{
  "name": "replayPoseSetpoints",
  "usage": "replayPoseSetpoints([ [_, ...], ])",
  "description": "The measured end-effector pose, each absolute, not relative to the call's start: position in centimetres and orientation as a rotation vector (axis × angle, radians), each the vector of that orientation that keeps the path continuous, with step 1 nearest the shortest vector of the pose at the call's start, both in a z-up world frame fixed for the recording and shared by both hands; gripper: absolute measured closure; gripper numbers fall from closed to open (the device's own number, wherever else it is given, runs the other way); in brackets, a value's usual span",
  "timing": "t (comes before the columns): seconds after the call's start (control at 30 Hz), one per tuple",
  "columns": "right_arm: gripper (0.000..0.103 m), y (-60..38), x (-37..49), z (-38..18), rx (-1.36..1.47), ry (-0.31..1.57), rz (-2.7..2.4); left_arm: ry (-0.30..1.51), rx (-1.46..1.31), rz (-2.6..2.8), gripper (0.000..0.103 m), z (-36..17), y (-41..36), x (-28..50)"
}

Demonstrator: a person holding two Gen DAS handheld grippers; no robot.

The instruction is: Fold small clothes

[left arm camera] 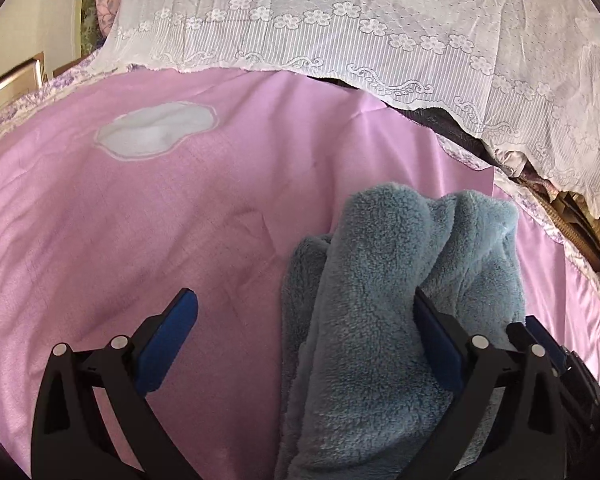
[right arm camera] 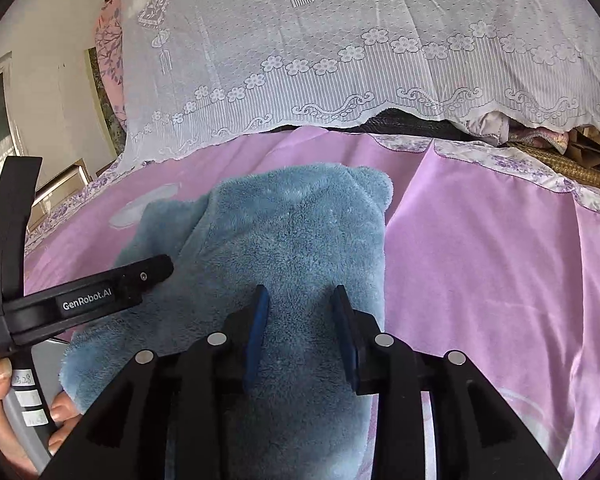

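A small blue fleece garment [right arm camera: 284,240] lies on the pink bedsheet [right arm camera: 480,280], bunched up and doubled over itself, so it looks like a fold in the middle of being made and not a finished, flat one. Behind it a white lace cover [right arm camera: 340,60] hangs over things stacked at the far edge of the bed, well apart from the work. The garment is in the middle of the sheet, probably because there the surface is flat and free for pressing folds. The right gripper [right arm camera: 302,308] points down onto the fleece, and its two blue pads stand only a little apart, with the fleece directly under and between them. From its own view I cannot tell if the pads press on the fabric or only hover over it; they do not seem to pinch a raised ridge, so I judge the hold loose at most. The left gripper [left arm camera: 304,320] stands wide open. Its left pad [left arm camera: 172,340] is over bare sheet, while the other pad touches or sinks into the side of the garment, and nothing is clamped. In the right wrist view this gripper comes in from the left side, with the person's hand [right arm camera: 4,408] on its handle. I think the left one is placed to catch the next edge.
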State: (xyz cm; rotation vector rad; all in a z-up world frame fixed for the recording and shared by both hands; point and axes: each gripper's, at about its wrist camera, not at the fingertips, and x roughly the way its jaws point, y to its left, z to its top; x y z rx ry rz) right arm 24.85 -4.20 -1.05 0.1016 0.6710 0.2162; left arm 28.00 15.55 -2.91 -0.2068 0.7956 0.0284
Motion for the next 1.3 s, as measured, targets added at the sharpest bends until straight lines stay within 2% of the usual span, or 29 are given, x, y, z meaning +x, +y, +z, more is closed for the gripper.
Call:
replayPoseSetpoints([
  [0.33, 0.060, -5.9, 22.8, -0.9, 0.195, 0.648, 0.232, 0.751, -0.170, 0.057, 0.004, -2.3, 15.2, 27.2],
  [0.77, 0.059, -6.9, 20.4, -0.8, 0.233, 0.640, 0.235, 0.742, -0.190, 0.041, 0.004, -2.1, 15.2, 25.0],
  [1.3, 0.049, -8.7, 18.6, -0.9, 0.320, 0.655, 0.237, 0.713, -0.186, 0.013, 0.004, -0.7, 15.6, 20.9],
])
